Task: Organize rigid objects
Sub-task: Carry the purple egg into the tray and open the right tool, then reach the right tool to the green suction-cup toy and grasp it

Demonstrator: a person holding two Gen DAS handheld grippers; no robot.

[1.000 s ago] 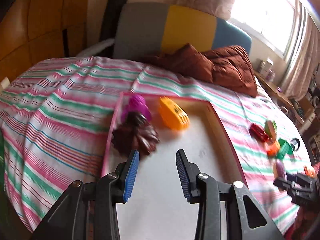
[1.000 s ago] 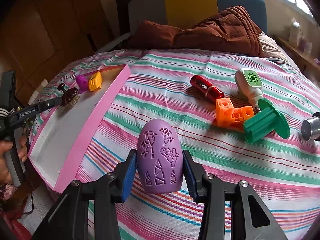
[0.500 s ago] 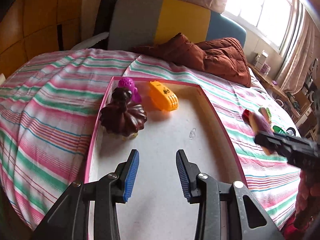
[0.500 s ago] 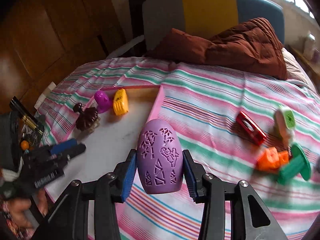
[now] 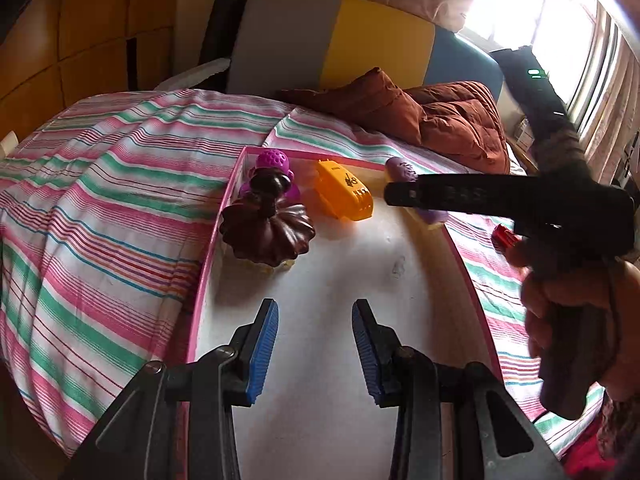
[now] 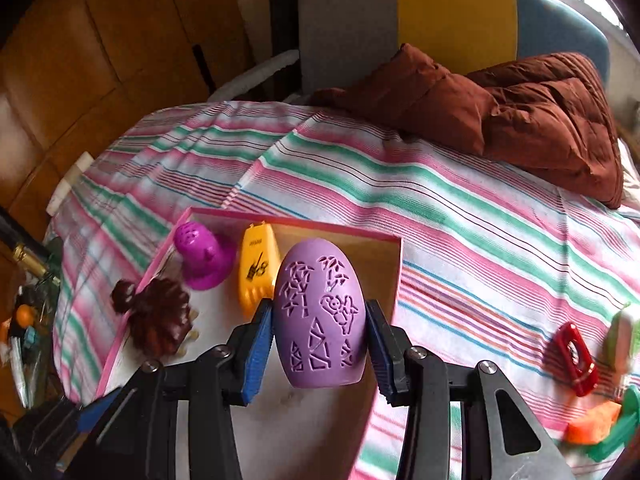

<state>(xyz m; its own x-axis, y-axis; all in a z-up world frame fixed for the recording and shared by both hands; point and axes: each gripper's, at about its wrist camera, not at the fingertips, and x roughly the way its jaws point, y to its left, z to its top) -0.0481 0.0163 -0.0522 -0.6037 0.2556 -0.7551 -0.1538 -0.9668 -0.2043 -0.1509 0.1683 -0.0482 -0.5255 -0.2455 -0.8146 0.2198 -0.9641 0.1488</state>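
Observation:
My right gripper [image 6: 320,344] is shut on a lilac carved egg [image 6: 320,316] and holds it over the pink-rimmed white tray [image 6: 352,232]. In the left wrist view the egg [image 5: 400,170] sits at the tray's far right rim [image 5: 468,280], held by the right gripper [image 5: 394,194]. My left gripper [image 5: 315,348] is open and empty above the tray's near part. In the tray lie a dark brown ridged toy [image 5: 266,230], a magenta toy [image 5: 272,162] and an orange toy [image 5: 344,196].
On the striped bedspread right of the tray lie a red toy [image 6: 574,354], an orange block [image 6: 592,426], a green piece [image 6: 616,436] and a white-green item [image 6: 620,336]. A brown quilt [image 6: 520,112] lies at the headboard. The bed edge falls off at the left.
My right gripper has carried the egg left from the bedspread to above the tray's far right part. My left gripper has stayed open over the tray.

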